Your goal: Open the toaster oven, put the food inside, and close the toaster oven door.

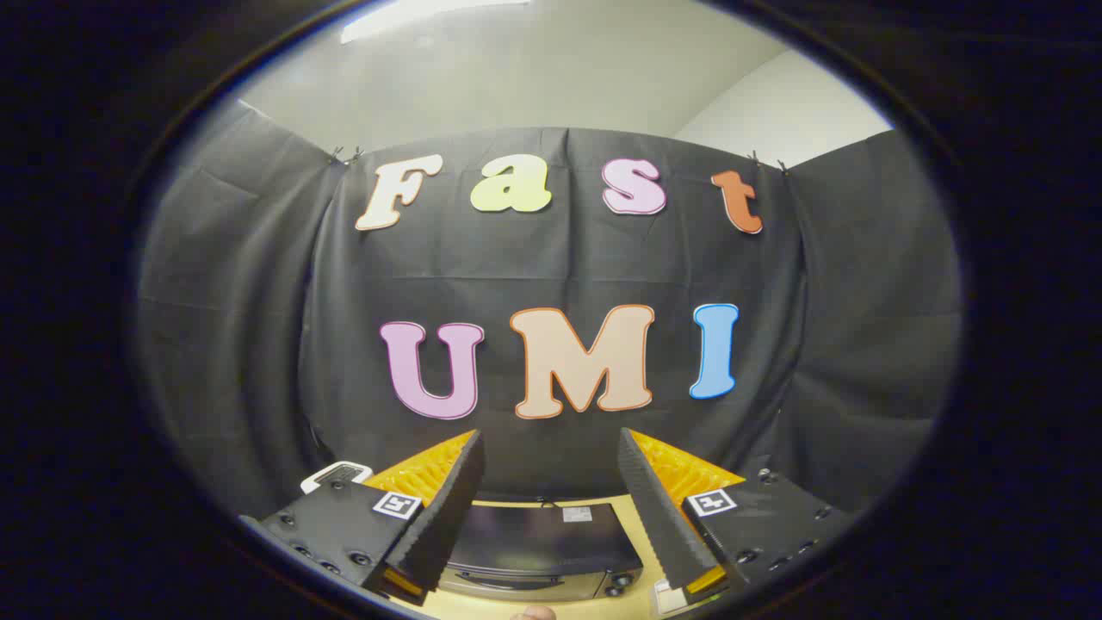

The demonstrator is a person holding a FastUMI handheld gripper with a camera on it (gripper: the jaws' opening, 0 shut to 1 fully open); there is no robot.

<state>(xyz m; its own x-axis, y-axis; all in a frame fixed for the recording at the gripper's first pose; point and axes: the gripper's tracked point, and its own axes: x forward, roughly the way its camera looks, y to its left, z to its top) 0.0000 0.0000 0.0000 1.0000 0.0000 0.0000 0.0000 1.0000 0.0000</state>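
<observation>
Hovering high, the gripper (551, 517) has its two ribbed, wedge-shaped fingers spread wide, holding nothing; below, between them, sits the boxy, glossy dark toaster oven (542, 551) on a pale wooden table (641, 542).

1. I see the toaster oven (538, 551) only in part: both fingers (448, 508) of the gripper (551, 508) cover its sides at 9 and 3 o'clock.
2. Its front, at 6 o'clock, is cut off low down, so I cannot tell how the door stands.
3. A white object (337, 474) at 10 o'clock from the oven is mostly behind the finger mount.
4. A pale rounded bit (532, 613) at 6 o'clock is clipped; I cannot identify it.
5. The label (577, 514) on the oven's top is too small to read.
</observation>
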